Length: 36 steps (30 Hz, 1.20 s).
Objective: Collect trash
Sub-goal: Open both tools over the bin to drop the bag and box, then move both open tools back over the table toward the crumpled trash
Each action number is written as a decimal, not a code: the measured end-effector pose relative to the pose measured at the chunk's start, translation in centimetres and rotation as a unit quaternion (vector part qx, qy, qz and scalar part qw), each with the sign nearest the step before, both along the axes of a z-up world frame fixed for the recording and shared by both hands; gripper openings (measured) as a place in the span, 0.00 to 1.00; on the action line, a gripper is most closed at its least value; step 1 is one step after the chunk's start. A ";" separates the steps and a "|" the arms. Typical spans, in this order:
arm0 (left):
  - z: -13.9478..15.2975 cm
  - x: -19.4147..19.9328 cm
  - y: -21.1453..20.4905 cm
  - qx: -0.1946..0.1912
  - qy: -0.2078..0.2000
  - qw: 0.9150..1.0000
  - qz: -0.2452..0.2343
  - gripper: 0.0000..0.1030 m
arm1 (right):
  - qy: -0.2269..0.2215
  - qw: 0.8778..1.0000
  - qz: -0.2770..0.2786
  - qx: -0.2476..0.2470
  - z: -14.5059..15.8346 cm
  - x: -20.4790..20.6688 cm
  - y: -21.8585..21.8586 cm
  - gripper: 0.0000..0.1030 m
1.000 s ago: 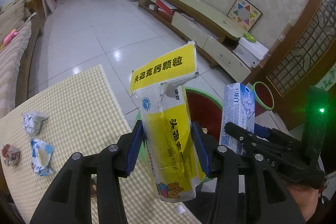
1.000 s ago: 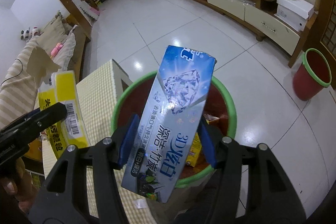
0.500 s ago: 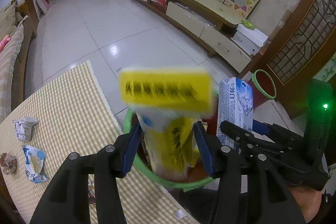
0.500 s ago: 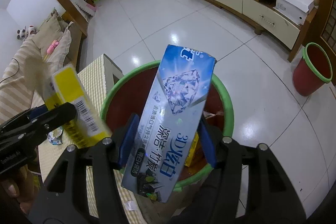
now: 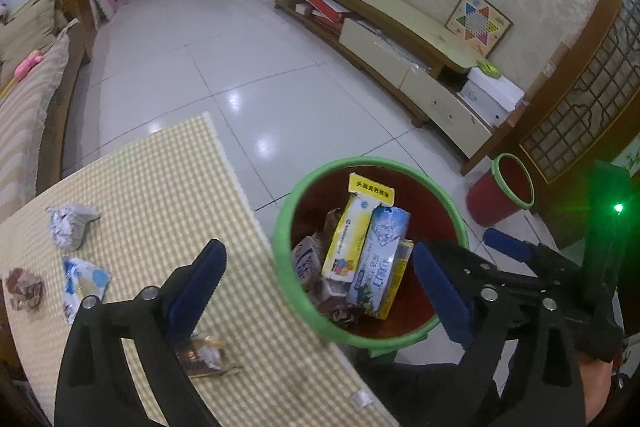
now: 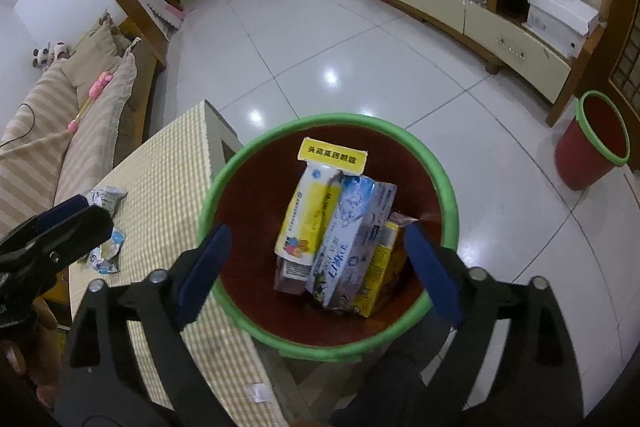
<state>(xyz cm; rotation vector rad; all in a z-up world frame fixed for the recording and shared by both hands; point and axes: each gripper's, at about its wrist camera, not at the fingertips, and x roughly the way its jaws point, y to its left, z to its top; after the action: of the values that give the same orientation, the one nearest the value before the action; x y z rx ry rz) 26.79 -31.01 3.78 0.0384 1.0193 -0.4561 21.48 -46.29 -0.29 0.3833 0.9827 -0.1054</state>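
Left claw (image 5: 320,279), right claw (image 6: 320,267) opening, empty, above bin (image 6: 224,171); yellow box (image 6: 304,215), blue box (image 6: 348,243) inside.

Right gripper (image 6: 316,267) jaws opening, empty, above green-rimmed bin (image 6: 448,195); yellow box (image 6: 308,215), blue box (image 6: 352,239) inside

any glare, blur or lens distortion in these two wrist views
Left wrist view: ceiling-light glare spots on the floor tiles; fisheye bends the TV cabinet; black vignette at the corners; boxes in the green-rimmed bin look sharp. Right wrist view: similar glare on the tiles, curved cabinet, bin rim crisp.
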 end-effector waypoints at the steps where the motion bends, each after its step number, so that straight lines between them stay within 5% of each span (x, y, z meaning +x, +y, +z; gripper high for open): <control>1: 0.2 -0.2 0.6 -0.002 -0.001 1.000 0.004 0.90 | -0.004 1.000 0.002 -0.002 0.4 -0.1 0.4 0.92; 14: 2.5 -3.7 11.1 -0.003 -0.022 0.996 0.086 0.92 | -0.029 0.998 0.053 -0.034 4.2 -1.9 8.4 0.95; 27: 4.3 -8.1 23.9 -0.004 -0.046 0.981 0.189 0.92 | -0.096 0.984 0.119 -0.092 7.1 -3.6 18.5 0.95; 36: 3.6 -10.9 30.7 -0.017 -0.072 0.971 0.227 0.92 | -0.059 0.981 0.162 -0.094 6.3 -3.0 23.7 0.95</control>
<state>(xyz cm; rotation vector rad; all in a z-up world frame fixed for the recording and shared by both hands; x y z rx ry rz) 15.93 -0.32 7.36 -0.1887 0.8431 -0.0502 18.47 -22.62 5.97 0.0534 0.8983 0.1181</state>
